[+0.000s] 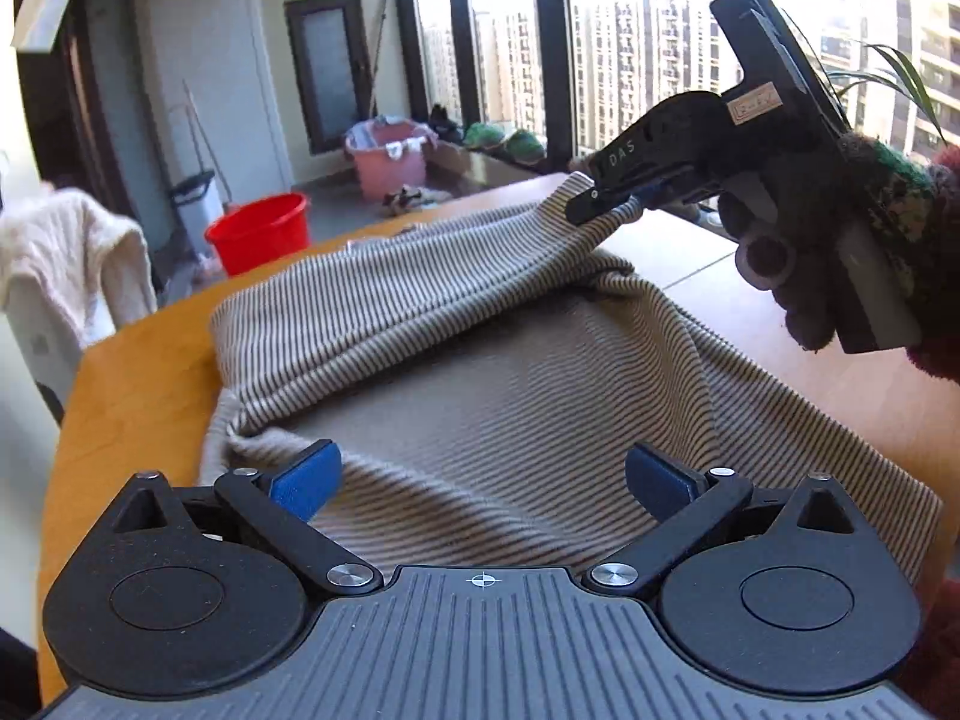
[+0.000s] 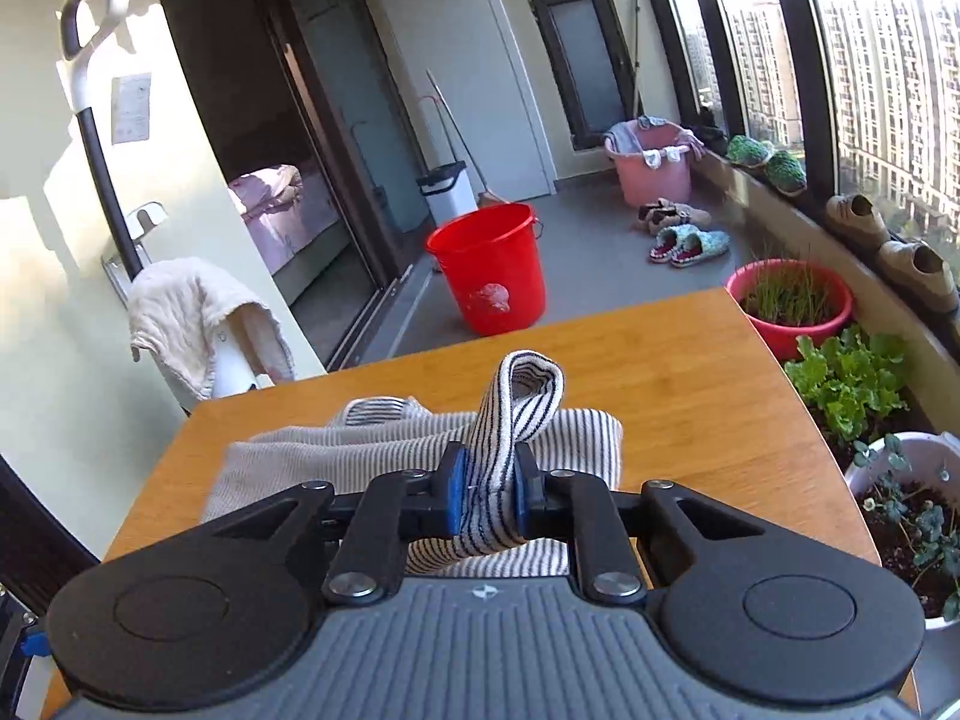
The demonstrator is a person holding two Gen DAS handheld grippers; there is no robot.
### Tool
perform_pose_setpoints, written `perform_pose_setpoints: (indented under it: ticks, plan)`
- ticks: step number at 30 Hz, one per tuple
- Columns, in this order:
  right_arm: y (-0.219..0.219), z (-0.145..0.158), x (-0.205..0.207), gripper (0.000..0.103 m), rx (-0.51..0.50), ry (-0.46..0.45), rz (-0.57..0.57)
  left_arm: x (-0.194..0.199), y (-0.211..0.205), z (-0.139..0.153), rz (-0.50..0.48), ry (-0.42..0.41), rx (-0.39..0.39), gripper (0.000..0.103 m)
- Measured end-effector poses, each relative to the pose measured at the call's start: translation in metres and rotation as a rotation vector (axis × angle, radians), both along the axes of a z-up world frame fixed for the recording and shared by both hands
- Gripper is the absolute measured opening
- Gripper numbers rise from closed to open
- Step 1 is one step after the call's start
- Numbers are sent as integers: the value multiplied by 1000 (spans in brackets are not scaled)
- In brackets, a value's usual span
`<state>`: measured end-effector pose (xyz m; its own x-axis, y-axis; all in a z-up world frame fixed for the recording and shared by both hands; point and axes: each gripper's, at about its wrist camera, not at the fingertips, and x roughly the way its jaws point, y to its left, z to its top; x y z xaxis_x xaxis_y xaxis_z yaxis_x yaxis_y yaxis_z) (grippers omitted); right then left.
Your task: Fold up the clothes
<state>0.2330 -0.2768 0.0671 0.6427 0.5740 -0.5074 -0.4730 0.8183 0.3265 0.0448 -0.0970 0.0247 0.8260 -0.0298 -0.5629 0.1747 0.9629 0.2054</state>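
Observation:
A beige garment with thin dark stripes (image 1: 510, 372) lies spread on the wooden table (image 1: 138, 384). My left gripper (image 1: 480, 480) is open, low over the garment's near part, its blue pads (image 1: 306, 480) apart with cloth between them but not gripped. My right gripper (image 1: 606, 198) is shut on the garment's far edge and holds it lifted above the table. In the right wrist view the right gripper (image 2: 487, 495) pinches a bunched striped fold (image 2: 516, 408) that loops up past the pads; the rest of the garment (image 2: 360, 450) lies below.
A red bucket (image 2: 489, 267), a pink basket (image 2: 651, 165) and slippers (image 2: 690, 246) stand on the floor beyond the table. Potted plants (image 2: 846, 384) line the right edge by the window. A towel (image 2: 198, 318) hangs at the left.

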Motion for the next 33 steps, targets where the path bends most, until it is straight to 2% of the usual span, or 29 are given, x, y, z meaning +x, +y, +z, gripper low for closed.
perform_pose_setpoints:
  ticks: [2, 3, 5, 6, 7, 9, 10, 11, 13, 15, 18, 20, 23, 26, 28, 29, 30, 31, 33]
  plan:
    - [6, 32, -13, 15, 33, -48, 80, 3, -22, 13, -37, -149, 155, 103]
    - [10, 45, -20, 14, 39, -68, 118, 8, -31, 18, -47, -206, 206, 103]
    - [19, 66, -32, 14, 51, -93, 185, 23, -47, 24, -50, -301, 284, 103]
    - [24, 75, -37, 14, 56, -101, 217, 30, -53, 27, -49, -344, 307, 96]
    - [29, 85, -42, 14, 62, -109, 249, 40, -56, 30, -48, -375, 326, 88]
    - [37, 99, -49, 14, 57, -140, 284, 59, -56, 38, -10, -402, 336, 40]
    - [39, 104, -52, 15, 51, -169, 281, 67, -47, 45, 26, -405, 308, 30]
    - [39, 107, -53, 16, 58, -195, 266, 74, -37, 51, 62, -407, 279, 15]
    - [38, 109, -52, 18, 69, -232, 235, 77, -10, 65, 151, -424, 248, 12]
    - [49, 96, -48, 23, 14, -258, 217, 71, 25, 79, 252, -450, 235, 11]
    - [89, 58, -45, 30, -123, -249, 262, 49, 80, 101, 402, -471, 223, 11]
    - [125, 25, -44, 32, -198, -210, 331, 30, 113, 117, 487, -473, 201, 11]
    - [181, -17, -43, 34, -295, -187, 406, 18, 142, 119, 552, -453, 165, 11]
    - [224, -48, -40, 45, -363, -169, 444, 14, 159, 110, 575, -424, 145, 11]
    - [226, -52, -33, 39, -368, -172, 430, 14, 165, 103, 575, -406, 133, 11]
    - [227, -53, -29, 17, -370, -173, 423, 12, 172, 98, 571, -396, 121, 11]
    - [228, -55, -26, 9, -372, -174, 416, 13, 174, 93, 568, -388, 106, 11]
    - [226, -53, -22, 9, -373, -180, 403, 14, 176, 89, 564, -380, 91, 11]
    - [191, -26, -11, 9, -369, -236, 329, 16, 179, 85, 552, -370, 62, 11]
